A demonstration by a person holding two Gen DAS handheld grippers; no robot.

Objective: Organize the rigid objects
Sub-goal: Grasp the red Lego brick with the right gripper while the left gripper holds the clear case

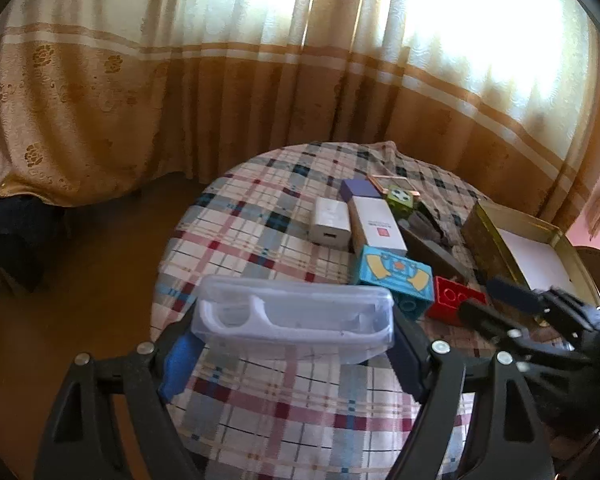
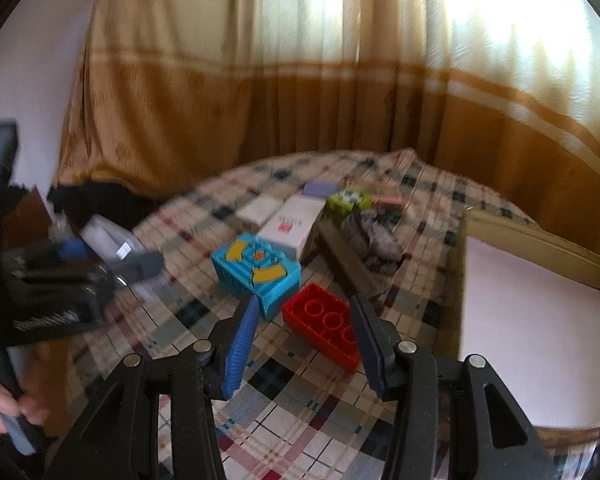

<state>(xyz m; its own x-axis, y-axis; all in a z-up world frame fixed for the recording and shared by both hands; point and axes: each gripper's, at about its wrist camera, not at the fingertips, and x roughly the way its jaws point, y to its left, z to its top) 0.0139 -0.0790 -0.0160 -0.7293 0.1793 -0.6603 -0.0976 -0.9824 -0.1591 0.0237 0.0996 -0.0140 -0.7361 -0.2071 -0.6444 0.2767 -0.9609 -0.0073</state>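
Note:
My left gripper (image 1: pixel 296 340) is shut on a clear plastic box (image 1: pixel 296 316) and holds it above the near left side of the round table; it also shows in the right wrist view (image 2: pixel 108 238). My right gripper (image 2: pixel 306 336) is open, its fingers either side of a red brick (image 2: pixel 324 324) that lies on the cloth; the brick also shows in the left wrist view (image 1: pixel 456 298). A blue patterned block (image 2: pixel 256 268) sits just behind the brick. An open gold tin (image 2: pixel 540 320) with a white floor stands at the right.
Behind the blue block lie a white box with a red mark (image 1: pixel 378 226), a white charger (image 1: pixel 330 222), a purple box (image 1: pixel 358 189), a green block (image 1: pixel 400 200) and a dark tray of grey pieces (image 2: pixel 360 252). The plaid cloth (image 1: pixel 268 208) covers the table. Curtains hang behind.

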